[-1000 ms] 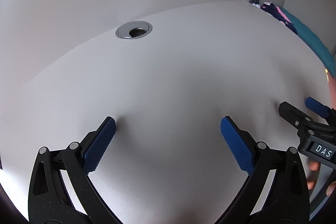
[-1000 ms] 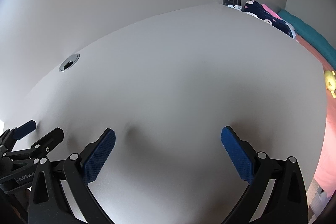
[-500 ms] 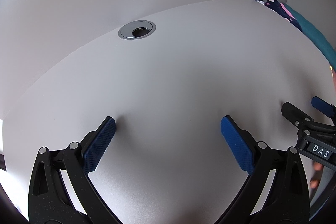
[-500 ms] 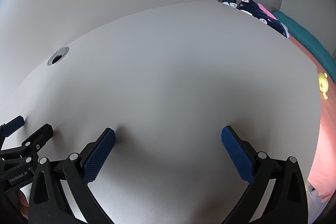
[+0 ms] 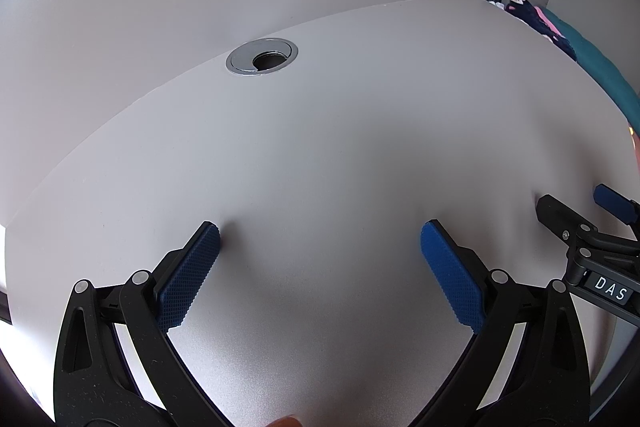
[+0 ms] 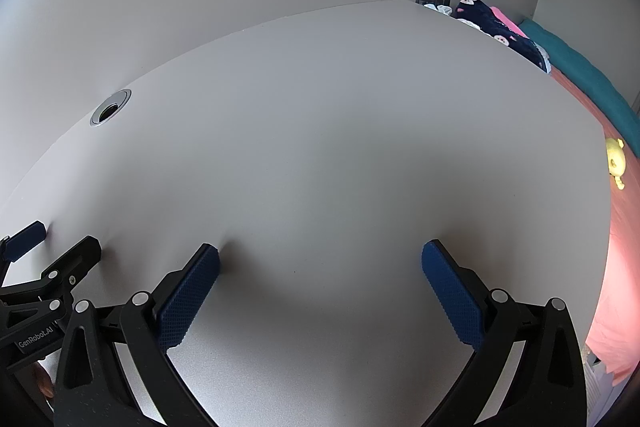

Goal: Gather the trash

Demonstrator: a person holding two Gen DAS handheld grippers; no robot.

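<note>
Both grippers, left gripper (image 5: 320, 241) and right gripper (image 6: 320, 261), gape over the desk (image 6: 340, 147).

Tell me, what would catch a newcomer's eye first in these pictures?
Probably the two blue-padded grippers: the left gripper and the right gripper, both wide open and holding nothing over a bare white desk. Next, the round metal cable hole near the desk's back edge. Then the color at the far right: a dark patterned pillow on a pink and teal bed, with a small yellow toy on it.

Soft even daylight, faint shadows, sharp focus, fisheye-bent edges
</note>
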